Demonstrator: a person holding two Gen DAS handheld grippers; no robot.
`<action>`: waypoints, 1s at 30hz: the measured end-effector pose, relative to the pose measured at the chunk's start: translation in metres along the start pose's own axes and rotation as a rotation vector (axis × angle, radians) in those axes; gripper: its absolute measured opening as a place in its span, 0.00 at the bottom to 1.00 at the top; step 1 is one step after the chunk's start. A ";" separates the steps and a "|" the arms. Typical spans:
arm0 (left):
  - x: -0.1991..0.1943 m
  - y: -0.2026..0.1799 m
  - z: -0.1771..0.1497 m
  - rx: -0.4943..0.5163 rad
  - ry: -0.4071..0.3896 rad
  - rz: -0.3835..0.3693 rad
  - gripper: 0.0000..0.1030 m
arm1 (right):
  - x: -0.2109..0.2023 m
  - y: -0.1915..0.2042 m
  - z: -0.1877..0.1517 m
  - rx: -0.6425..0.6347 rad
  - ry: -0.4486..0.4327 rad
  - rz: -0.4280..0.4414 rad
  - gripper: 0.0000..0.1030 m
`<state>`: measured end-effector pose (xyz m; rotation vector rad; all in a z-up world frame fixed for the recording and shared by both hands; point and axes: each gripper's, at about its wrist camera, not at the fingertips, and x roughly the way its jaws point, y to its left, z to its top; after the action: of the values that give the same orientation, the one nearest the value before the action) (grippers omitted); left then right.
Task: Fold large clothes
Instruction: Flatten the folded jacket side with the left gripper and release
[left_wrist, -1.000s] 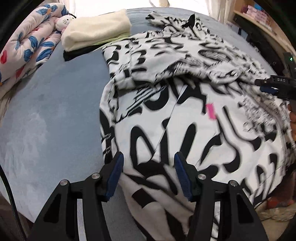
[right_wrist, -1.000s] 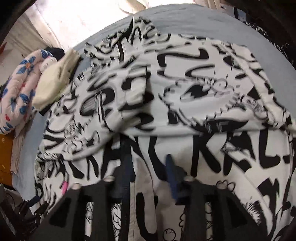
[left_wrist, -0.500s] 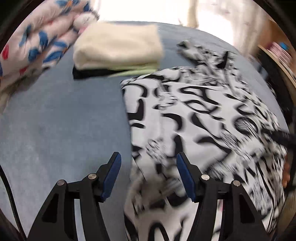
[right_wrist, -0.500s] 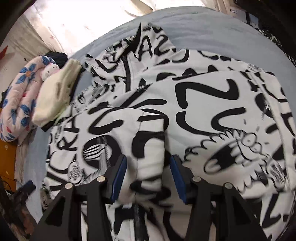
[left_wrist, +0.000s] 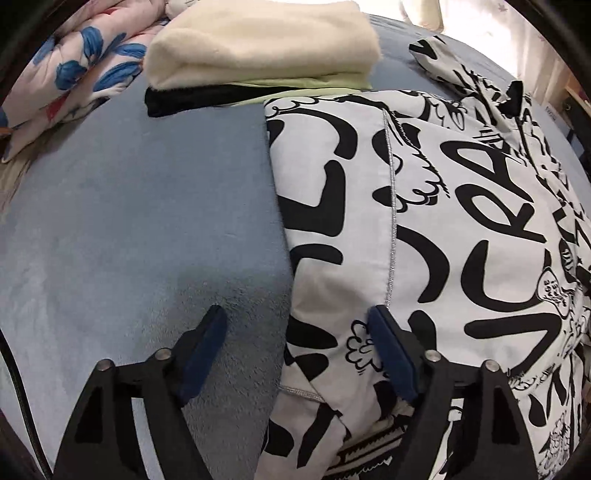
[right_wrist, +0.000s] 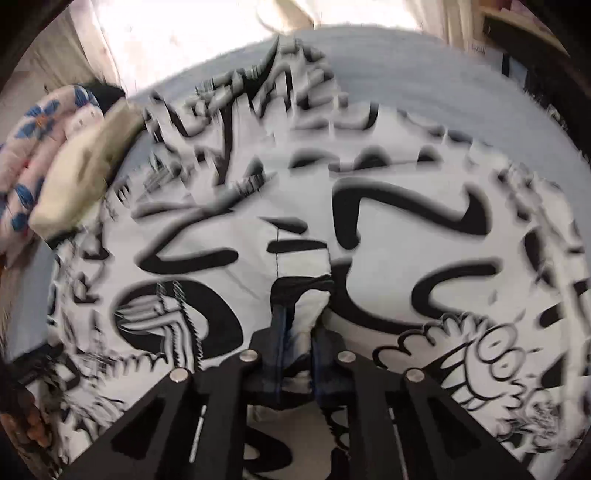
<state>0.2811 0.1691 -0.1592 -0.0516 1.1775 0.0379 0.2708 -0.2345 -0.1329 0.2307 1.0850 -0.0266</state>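
Bedding first, off to the far left of the left claw (left_wrist: 295, 354): a pink quilt with blue flowers (left_wrist: 74, 74) is bunched at the edge of the blue bed cover (left_wrist: 129, 229), and beside it, ahead of the claw, sits a stack of folded clothes (left_wrist: 258, 48) with a cream layer on top, pale green below it and black at the bottom. That claw hangs with its blue pads well apart, having just been spreading wider; its left pad is over bare bed cover, and its right pad (left_wrist: 391, 362) is over the edge of the big black-and-white printed garment (left_wrist: 461, 229), which lies spread across the bed from between the pads out to the right, one folded edge running straight away from the claw towards the stack. Fabric lies between the pads, but they do not press on it. Further right, the right claw (right_wrist: 295, 328) has just been drawing together and now pinches a raised ridge of the same garment between its pads. The cloth spreads out flat all round it, though this view is smeared with blur, so finer detail is lost. At its lower left edge part of a hand (right_wrist: 26, 417) shows.
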 end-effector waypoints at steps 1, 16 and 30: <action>-0.002 0.001 0.001 -0.002 0.001 -0.003 0.77 | -0.004 0.000 0.001 0.012 0.003 -0.009 0.17; -0.056 -0.068 0.023 0.007 -0.168 -0.072 0.74 | -0.061 0.140 -0.030 -0.271 -0.126 0.132 0.49; -0.006 -0.035 -0.002 0.026 -0.120 0.067 0.75 | -0.027 0.021 -0.038 -0.121 -0.062 -0.192 0.46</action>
<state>0.2786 0.1344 -0.1533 0.0136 1.0595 0.0838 0.2279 -0.2086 -0.1224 0.0160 1.0402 -0.1391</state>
